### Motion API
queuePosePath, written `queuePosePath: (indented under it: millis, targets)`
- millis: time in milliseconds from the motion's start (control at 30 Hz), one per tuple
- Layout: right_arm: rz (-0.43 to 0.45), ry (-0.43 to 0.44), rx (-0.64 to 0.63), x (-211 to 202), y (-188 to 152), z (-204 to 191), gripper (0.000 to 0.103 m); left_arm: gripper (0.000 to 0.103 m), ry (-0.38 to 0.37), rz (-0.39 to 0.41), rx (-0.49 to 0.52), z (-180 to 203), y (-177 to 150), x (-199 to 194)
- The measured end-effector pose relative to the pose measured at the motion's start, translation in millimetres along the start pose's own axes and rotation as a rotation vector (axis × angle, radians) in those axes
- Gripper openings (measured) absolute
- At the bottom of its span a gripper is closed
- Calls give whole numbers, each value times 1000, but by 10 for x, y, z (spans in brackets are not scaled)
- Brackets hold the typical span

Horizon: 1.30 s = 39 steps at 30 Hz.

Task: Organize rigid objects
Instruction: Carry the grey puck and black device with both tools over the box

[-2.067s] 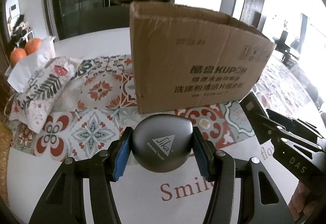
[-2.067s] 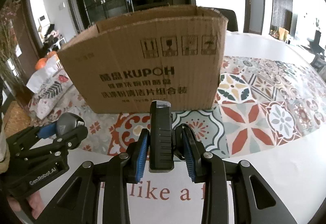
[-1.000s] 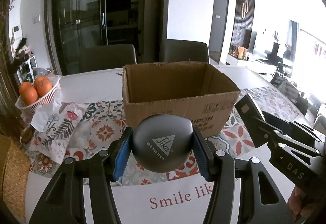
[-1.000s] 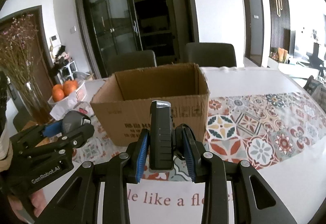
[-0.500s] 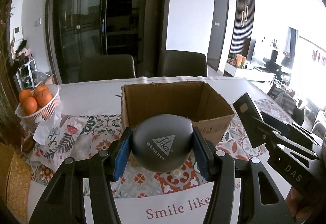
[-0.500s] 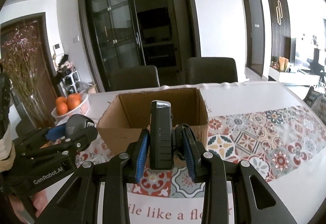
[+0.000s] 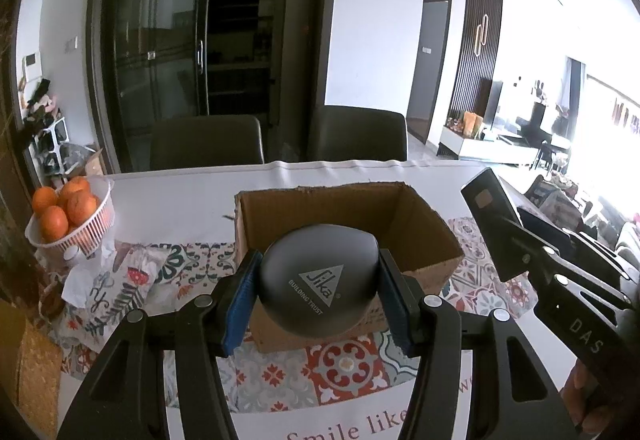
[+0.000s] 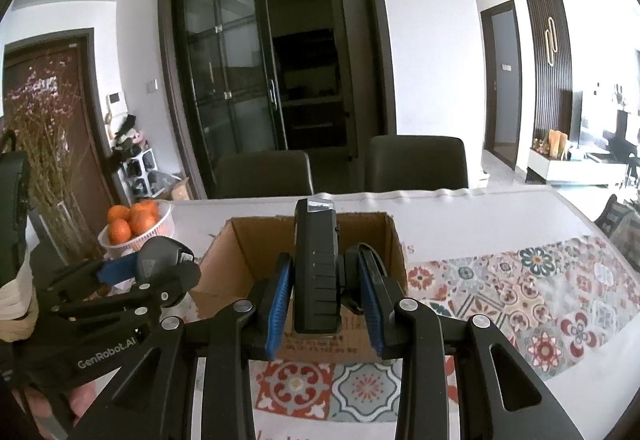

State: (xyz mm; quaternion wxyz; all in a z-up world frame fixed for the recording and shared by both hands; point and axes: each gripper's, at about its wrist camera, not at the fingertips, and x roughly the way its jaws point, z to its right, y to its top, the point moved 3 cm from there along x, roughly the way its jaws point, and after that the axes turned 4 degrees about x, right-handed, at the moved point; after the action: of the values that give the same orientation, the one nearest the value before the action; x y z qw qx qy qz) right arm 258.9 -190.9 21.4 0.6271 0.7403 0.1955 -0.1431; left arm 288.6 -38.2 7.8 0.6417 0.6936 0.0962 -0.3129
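Behind the table (image 7: 180,200) stand 2 dark chairs (image 7: 206,142) and glass doors. On its patterned runner (image 8: 520,292) an open cardboard box (image 7: 420,224) sits toward the table's middle, with a white basket of oranges (image 7: 64,212) near the left edge. My left gripper (image 7: 318,294) is clamped on a rounded dark case (image 7: 316,280) marked Sika, held above the box's near wall. My right gripper (image 8: 324,294) grips an upright black device (image 8: 316,268) over the same near wall.

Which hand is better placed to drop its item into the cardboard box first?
Roughly even, slightly the right gripper: its black device is centred over the cardboard box opening.
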Motion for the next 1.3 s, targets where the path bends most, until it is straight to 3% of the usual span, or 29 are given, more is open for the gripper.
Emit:
queuePosePath:
  millis: [433, 1300]
  targets:
    - [-28, 2, 3, 343, 242, 56, 34, 56, 14, -34, -5, -59, 275, 321]
    - [-261, -11, 1, 1316, 204, 203, 34, 56, 49, -239, -13, -262, 260, 1122]
